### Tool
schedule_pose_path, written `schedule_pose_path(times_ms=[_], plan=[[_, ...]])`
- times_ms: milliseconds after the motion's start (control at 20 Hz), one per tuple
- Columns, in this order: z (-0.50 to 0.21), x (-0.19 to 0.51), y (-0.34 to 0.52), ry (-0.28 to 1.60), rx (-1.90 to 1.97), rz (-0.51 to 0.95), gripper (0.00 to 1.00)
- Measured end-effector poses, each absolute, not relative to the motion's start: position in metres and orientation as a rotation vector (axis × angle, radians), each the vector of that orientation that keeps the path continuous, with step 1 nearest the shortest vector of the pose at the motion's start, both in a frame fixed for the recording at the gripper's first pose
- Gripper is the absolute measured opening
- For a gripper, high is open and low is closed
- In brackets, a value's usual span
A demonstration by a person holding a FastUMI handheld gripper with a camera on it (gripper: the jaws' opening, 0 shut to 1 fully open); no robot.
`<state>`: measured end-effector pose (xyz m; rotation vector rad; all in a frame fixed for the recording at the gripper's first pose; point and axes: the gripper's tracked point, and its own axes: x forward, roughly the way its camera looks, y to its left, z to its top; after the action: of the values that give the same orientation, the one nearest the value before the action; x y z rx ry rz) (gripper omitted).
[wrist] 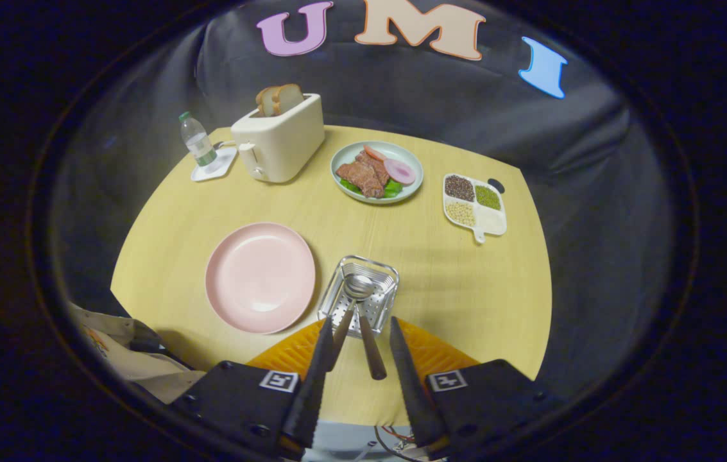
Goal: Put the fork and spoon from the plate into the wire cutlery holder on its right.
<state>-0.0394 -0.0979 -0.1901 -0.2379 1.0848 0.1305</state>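
gripper view: gripper fingers spread apart, released, nothing grasped. Spoon and a second utensil, likely the fork, stand in the wire cutlery holder; their handles lean back into the gap between the fingertips, not pinched. Pink plate bare, just left of holder. Beyond: toaster with bread, food plate, divided tray, water bottle

claw fingers spread apart (gripping nothing).
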Motion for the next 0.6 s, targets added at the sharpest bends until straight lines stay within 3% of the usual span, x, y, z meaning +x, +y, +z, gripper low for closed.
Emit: schedule_pose_path(times_ms=[250, 600], plan=[[-0.152, -0.021, -0.061, 0.786, -0.171, 0.121, 1.0], [-0.085, -0.02, -0.02, 0.359, -0.066, 0.085, 1.0]])
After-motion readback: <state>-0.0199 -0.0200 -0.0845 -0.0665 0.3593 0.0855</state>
